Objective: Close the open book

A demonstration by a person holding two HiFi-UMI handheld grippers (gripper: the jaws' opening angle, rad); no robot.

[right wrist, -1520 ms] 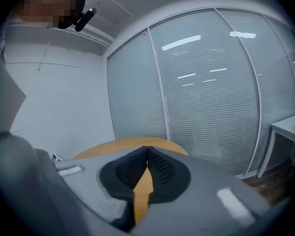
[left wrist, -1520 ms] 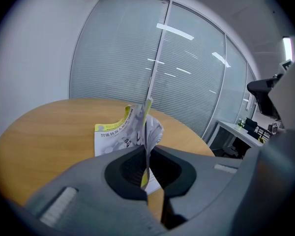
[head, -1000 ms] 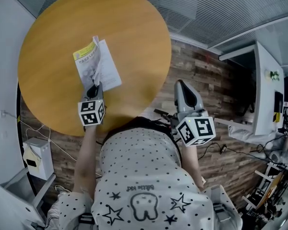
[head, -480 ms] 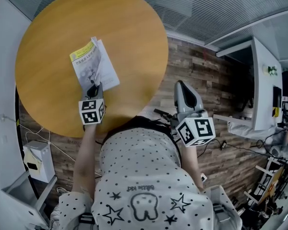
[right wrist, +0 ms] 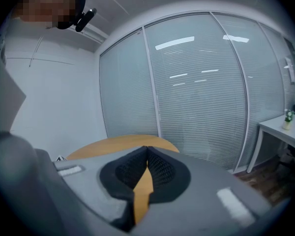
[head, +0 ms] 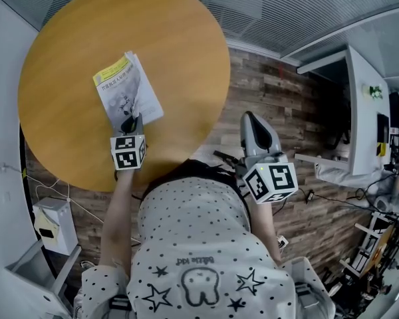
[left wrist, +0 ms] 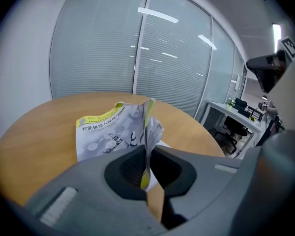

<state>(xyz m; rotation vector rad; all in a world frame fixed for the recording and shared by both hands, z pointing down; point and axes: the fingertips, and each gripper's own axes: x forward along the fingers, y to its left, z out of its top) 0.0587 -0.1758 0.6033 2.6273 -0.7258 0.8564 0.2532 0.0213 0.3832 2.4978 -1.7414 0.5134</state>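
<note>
Currently mid-fold: the left tool (left wrist: 146,167) is clamped on a raised leaf of the book (head: 123,92), which lies on the table (head: 166,32) near its edge closest to the person. Next, I judge, that leaf must swing over flat before the tool lets go. The book's long axis runs away from that edge, with the yellow band at the far end. The right tool (right wrist: 146,154), pinched together and empty, hangs off the table.

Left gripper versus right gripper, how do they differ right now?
The left gripper is clamped on a raised leaf of the book; the right gripper is shut on nothing. The left gripper reaches over the round table; the right gripper hangs off to the table's side, above the wood floor. Both have their jaws together.
</note>
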